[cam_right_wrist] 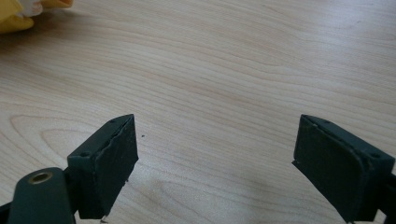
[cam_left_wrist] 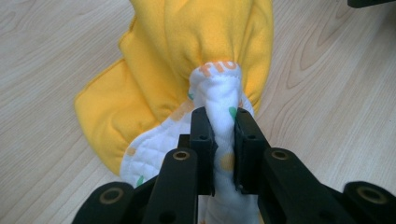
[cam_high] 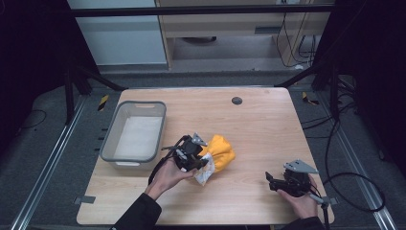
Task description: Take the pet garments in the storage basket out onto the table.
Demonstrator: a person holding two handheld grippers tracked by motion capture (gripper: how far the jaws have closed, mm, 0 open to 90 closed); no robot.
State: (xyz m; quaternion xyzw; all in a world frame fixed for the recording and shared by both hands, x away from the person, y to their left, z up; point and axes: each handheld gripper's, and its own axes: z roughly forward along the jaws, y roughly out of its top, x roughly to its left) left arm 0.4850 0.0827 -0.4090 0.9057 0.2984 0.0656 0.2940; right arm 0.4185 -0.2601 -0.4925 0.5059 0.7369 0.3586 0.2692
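- Left gripper [cam_left_wrist: 219, 140] clamped on a bunched white quilted fold of the yellow cloth [cam_left_wrist: 187, 56], jaws nearly together with only that fold between them; rest of the bundle slumped on the table [cam_high: 258, 143], just right of the grey bin [cam_high: 136, 132].
- Right gripper [cam_right_wrist: 215, 158] spread wide over bare wood near the front right corner, holding nothing, well apart from the cloth.
- Risk 1: thin pinch on 1 fold only. Could slide out of the pads under the weight of the hanging bundle once lifted.
- Risk 2: loose yellow end likely to trail. Could catch on the bin's near rim and pull the grip free, or drape over the wall instead of dropping inside.
- Risk 3: bin apparently light and close to the table's left edge. Could be nudged or tipped by a dragged cloth.
- Risk 4: idle right gripper too far off to support or catch anything slipping.
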